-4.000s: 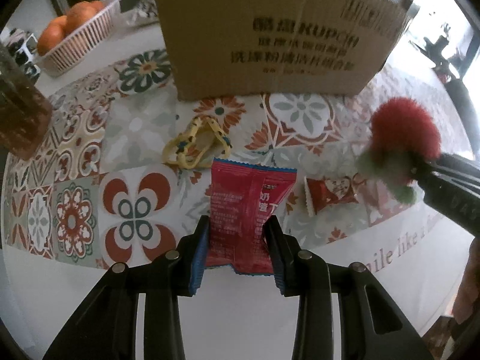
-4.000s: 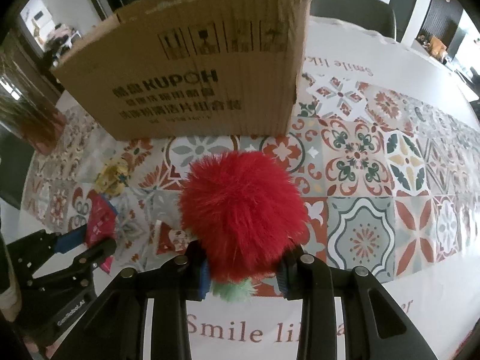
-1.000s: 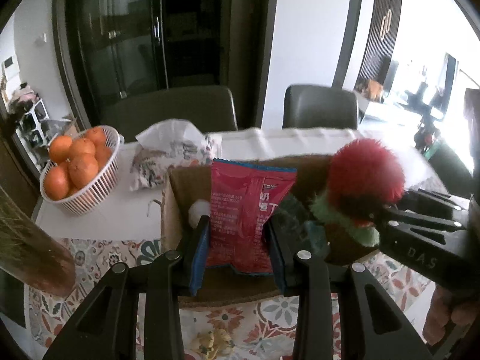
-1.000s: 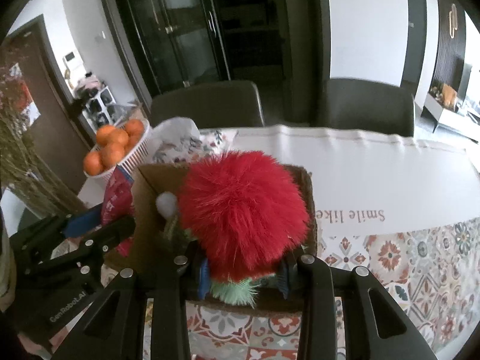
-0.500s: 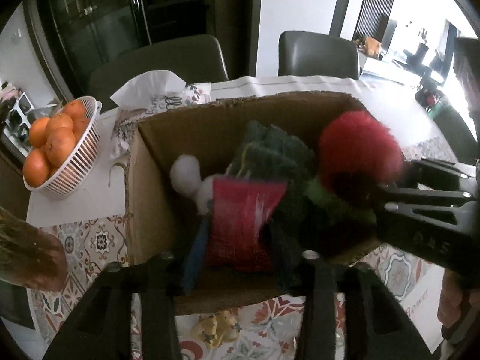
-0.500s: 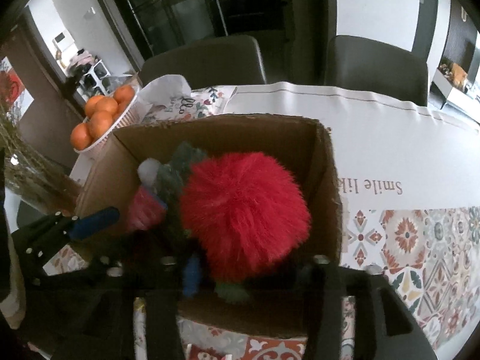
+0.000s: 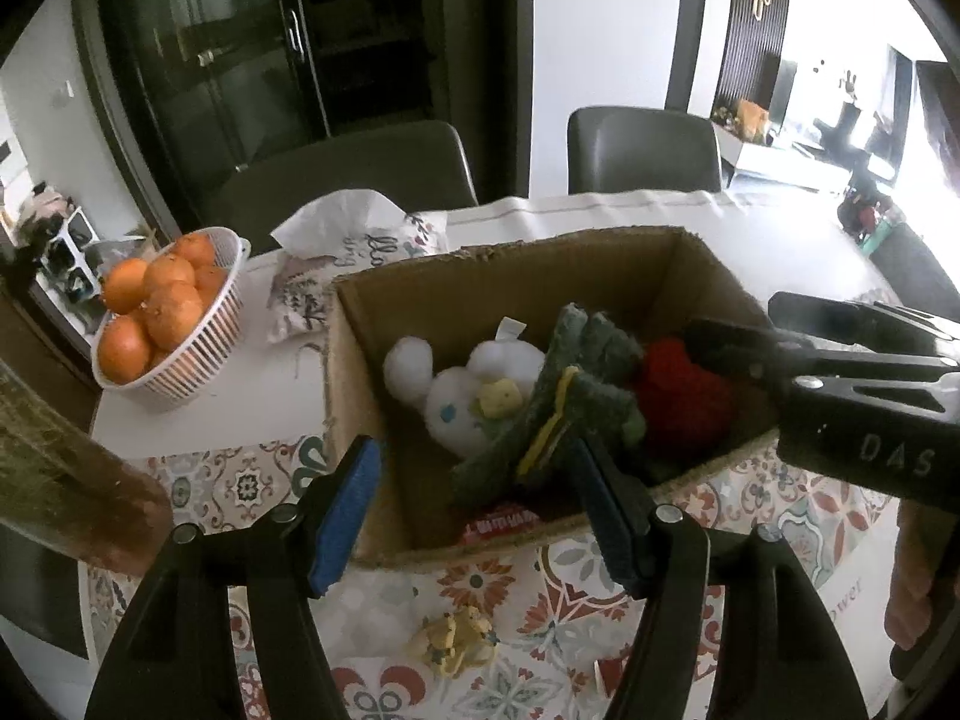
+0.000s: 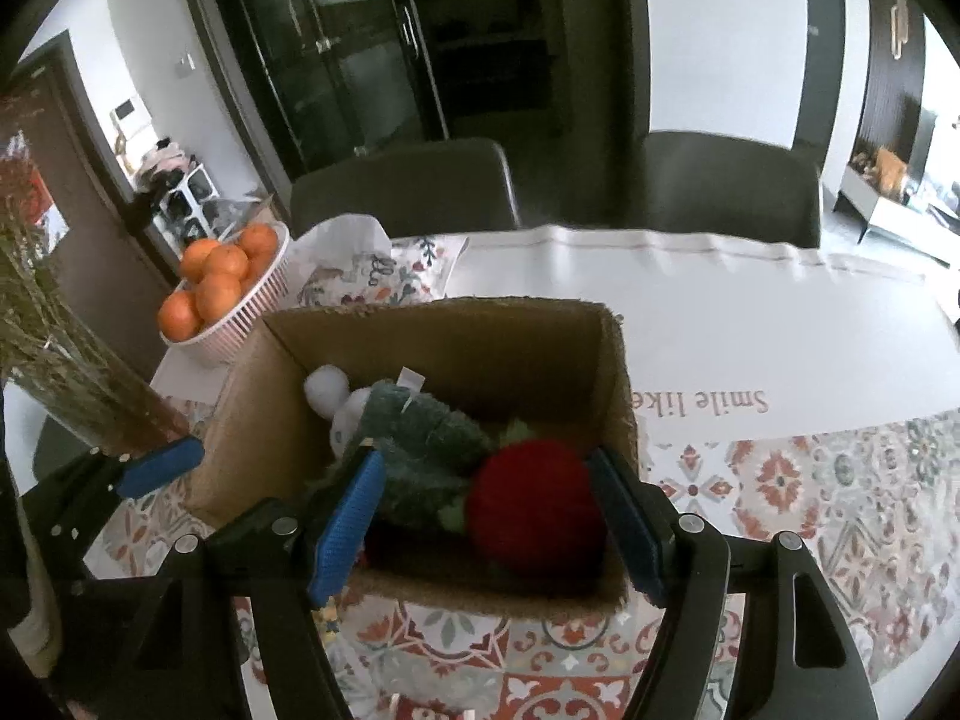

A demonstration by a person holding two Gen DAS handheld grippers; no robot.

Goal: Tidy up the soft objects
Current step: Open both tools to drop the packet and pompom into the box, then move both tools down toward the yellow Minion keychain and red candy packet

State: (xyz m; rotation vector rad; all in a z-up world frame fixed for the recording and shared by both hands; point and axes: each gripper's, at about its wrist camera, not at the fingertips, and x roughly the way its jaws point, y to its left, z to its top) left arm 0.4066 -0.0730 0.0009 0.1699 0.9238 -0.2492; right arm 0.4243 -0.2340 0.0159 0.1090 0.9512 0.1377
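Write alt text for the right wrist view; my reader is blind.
The open right gripper hovers over a cardboard box holding a red pompom, a green plush and a white plush. A basket of oranges sits behind, left.

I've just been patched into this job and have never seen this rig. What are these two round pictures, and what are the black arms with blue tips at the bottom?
There is no robot here: a person holds a hand-held claw in each hand, and each claw carries a wide-angle camera looking along its two blue-padded fingers. One picture comes from the left claw, the other from the right claw. Both claws are open and hold nothing.

Both hover over an open cardboard box on a table with a patterned tablecloth. In the box lie a red pompom, a dark green plush, a white plush toy and a red snack packet.

On the table in front of the box lies a small yellow item; behind the box stand a basket of oranges and a tissue pack.
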